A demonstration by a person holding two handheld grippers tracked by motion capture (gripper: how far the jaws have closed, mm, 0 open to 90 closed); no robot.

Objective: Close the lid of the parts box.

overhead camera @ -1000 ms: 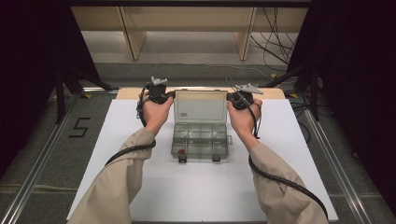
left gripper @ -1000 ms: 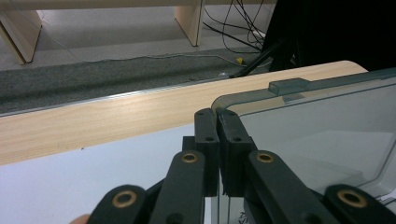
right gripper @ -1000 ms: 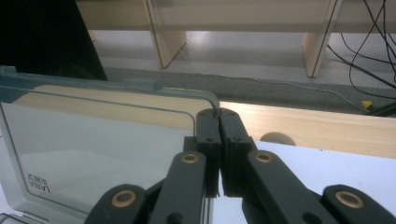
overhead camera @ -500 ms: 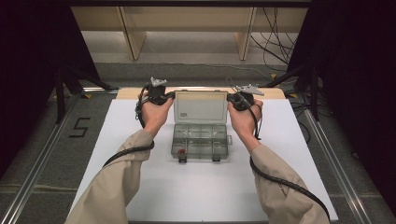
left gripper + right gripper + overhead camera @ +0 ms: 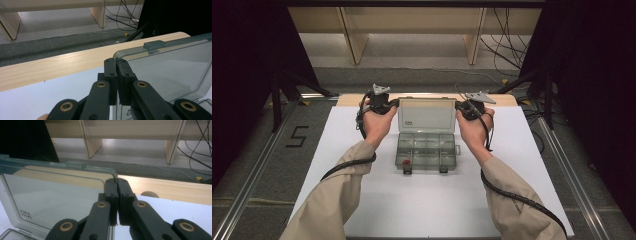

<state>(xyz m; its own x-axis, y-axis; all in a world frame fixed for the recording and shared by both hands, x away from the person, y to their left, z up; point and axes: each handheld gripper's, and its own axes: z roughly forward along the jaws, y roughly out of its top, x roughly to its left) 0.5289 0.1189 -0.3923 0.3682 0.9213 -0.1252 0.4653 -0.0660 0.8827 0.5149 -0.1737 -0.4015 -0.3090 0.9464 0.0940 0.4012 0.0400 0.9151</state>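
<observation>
On the white tabletop [image 5: 422, 200] we note a clear plastic compartment box [image 5: 427, 150] sitting at centre, its transparent hinged lid [image 5: 428, 115] raised and standing upright at the far side of the base. We hold the left claw [image 5: 393, 104] at the lid's upper left corner; the left gripper view shows its black jaws pressed together, clamped on the lid's rounded corner edge [image 5: 120, 56]. We hold the right claw [image 5: 459, 106] at the upper right corner, jaws likewise closed on that edge [image 5: 113, 175]. A small red item [image 5: 406, 162] lies in a near-left compartment. A pale wooden strip [image 5: 352, 99] borders the tabletop's far edge, just behind the lid.
</observation>
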